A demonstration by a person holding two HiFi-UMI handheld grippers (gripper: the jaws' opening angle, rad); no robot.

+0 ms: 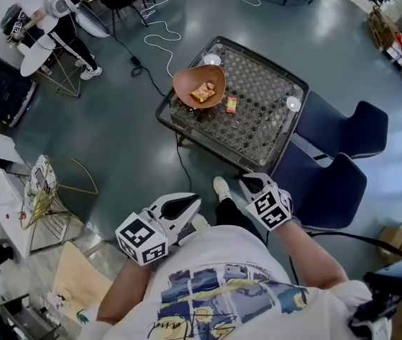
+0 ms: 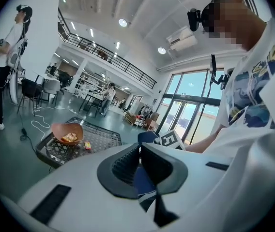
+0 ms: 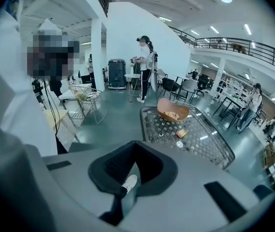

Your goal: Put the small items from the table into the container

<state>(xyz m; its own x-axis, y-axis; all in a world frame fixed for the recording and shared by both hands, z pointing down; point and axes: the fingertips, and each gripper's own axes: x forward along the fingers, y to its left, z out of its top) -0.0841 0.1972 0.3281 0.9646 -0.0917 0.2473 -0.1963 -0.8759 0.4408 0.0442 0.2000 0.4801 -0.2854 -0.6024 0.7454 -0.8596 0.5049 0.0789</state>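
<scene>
Standing well back from a glass worktop (image 1: 265, 115), a person faces its orange bowl (image 1: 185, 80), left claw (image 1: 195, 204) and right claw (image 1: 246, 181) closed tight, empty. One snack packet (image 1: 202, 91) lies in the bowl, another packet (image 1: 231, 105) just beside it.

Glass table (image 1: 257, 122): orange bowl (image 1: 186, 83), 1 packet (image 1: 231, 105) beside.

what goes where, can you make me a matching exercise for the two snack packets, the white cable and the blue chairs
Things:
1. orange snack packet
2. small red and yellow packet
3. long white cable
4. two dark blue padded chairs

Places:
A. drawn up along the glass-topped table's right side
B. inside the brown wooden bowl
C. trailing over the grey floor
D. on the table top beside the bowl

Pairs: 1-B, 2-D, 3-C, 4-A
</scene>
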